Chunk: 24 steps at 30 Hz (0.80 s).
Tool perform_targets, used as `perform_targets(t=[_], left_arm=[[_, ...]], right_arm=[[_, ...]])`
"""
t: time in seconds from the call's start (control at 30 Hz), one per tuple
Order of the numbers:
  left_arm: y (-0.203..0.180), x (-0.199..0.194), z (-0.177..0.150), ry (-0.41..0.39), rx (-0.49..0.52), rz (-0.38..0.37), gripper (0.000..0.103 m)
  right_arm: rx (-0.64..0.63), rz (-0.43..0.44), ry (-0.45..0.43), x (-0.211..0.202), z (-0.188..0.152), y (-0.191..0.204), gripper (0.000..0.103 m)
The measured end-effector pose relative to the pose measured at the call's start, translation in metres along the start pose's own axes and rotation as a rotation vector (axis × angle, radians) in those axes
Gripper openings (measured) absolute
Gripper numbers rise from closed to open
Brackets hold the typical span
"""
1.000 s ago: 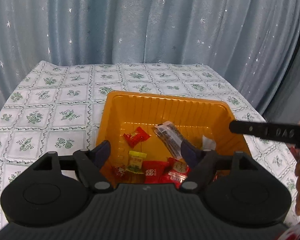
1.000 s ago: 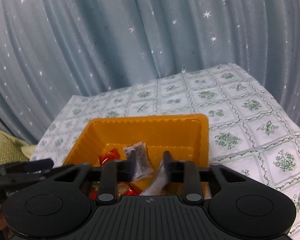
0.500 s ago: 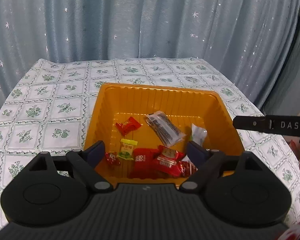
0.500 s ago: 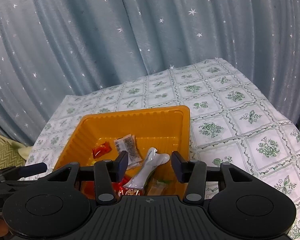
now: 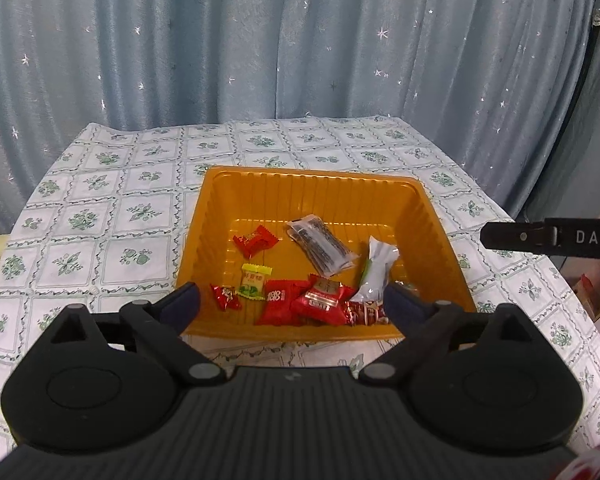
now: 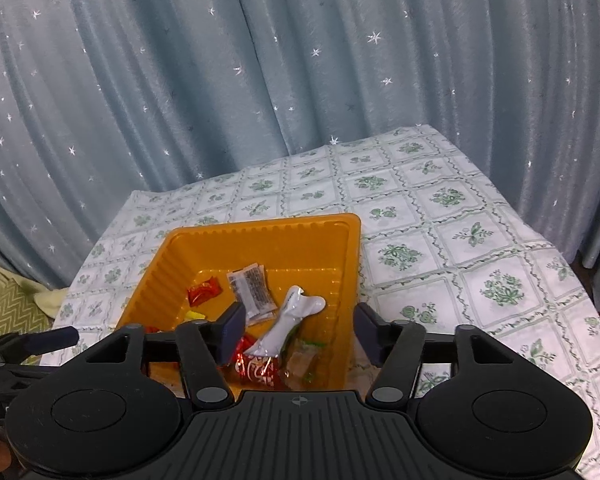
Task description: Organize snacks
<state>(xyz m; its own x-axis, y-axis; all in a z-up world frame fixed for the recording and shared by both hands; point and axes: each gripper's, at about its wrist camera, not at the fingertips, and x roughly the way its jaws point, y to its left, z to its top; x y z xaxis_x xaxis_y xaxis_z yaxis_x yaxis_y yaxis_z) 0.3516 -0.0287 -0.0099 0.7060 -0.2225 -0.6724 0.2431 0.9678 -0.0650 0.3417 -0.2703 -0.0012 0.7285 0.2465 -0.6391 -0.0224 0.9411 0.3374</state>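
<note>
An orange plastic tray (image 5: 312, 184) (image 6: 260, 236) sits on the flowered tablecloth and holds several wrapped snacks. Among them are red packets (image 5: 320, 300), a yellow-green candy (image 5: 254, 285), a clear packet with dark contents (image 5: 320, 242) (image 6: 252, 286) and a long white packet (image 5: 376, 270) (image 6: 292, 320). My left gripper (image 5: 292, 306) hovers over the tray's near edge, its jaws opening wide with nothing pressed between them. My right gripper (image 6: 298, 330) is above the tray's near right corner, jaws opening; the white packet lies loose in the tray below them.
The table (image 5: 100, 216) (image 6: 460, 240) is covered in a white cloth with green flower squares. A blue star-dotted curtain (image 5: 260, 40) hangs close behind. A finger of the right gripper (image 5: 548, 238) reaches in from the right edge of the left wrist view. A yellowish cushion (image 6: 8, 304) lies beyond the table's left edge.
Both grippers pulled back and up from the tray while their jaws spread. The right gripper let go of the white packet, which now lies in the tray.
</note>
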Motion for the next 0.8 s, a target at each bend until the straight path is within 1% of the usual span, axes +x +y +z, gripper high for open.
perform_targets(t=[0.1, 0.2, 0.37, 0.53, 0.8], left_arm=[[0.0, -0.008, -0.003, 0.003, -0.006, 0.007, 0.1], [-0.001, -0.017, -0.006, 0.004, -0.006, 0.009, 0.102], [0.0, -0.034, -0.013, -0.016, -0.018, 0.014, 0.103], [-0.003, -0.047, -0.021, -0.035, -0.023, 0.036, 0.103], [-0.004, -0.072, -0.035, -0.051, -0.08, 0.04, 0.103]], right_arm=[[-0.003, -0.006, -0.001, -0.007, -0.002, 0.001, 0.072], [0.0, -0.007, 0.004, -0.013, -0.004, 0.001, 0.074], [0.001, -0.011, 0.012, -0.024, -0.013, 0.0, 0.079], [0.001, -0.015, 0.03, -0.033, -0.025, -0.001, 0.08], [0.0, -0.019, 0.029, -0.055, -0.036, 0.001, 0.081]])
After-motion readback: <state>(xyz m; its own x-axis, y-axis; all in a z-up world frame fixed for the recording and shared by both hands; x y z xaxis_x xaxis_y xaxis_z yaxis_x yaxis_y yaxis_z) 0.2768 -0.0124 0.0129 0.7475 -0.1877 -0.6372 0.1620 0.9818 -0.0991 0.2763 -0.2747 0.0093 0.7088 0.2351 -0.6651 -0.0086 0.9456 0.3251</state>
